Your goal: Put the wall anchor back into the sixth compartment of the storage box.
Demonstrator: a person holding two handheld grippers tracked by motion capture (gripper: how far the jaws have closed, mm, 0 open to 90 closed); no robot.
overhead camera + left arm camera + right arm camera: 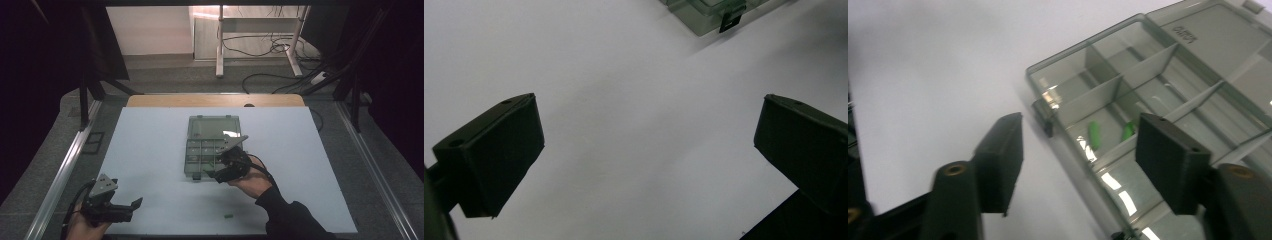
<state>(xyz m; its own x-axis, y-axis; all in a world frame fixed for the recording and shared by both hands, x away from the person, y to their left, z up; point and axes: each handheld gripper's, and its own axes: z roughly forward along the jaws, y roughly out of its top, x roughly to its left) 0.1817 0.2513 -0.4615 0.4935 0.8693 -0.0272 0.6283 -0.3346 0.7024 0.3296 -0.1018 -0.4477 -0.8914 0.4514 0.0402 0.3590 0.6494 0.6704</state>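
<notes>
The right gripper [1080, 165] has its jaws spread wide and holds nothing; the near edge of the open clear box [1148, 90] lies between them, its black latch [1044, 114] just beyond the left jaw. Two green pieces [1094, 135] lie in one compartment between the jaws. The left gripper [644, 150] is also spread and empty over the white mat [624, 100], the box well beyond its jaws. A small green piece [228, 216] lies alone on the mat.

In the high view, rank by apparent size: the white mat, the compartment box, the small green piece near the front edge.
1. White mat, by far the largest.
2. Compartment box, lid open.
3. Small green piece, a tiny speck.
</notes>
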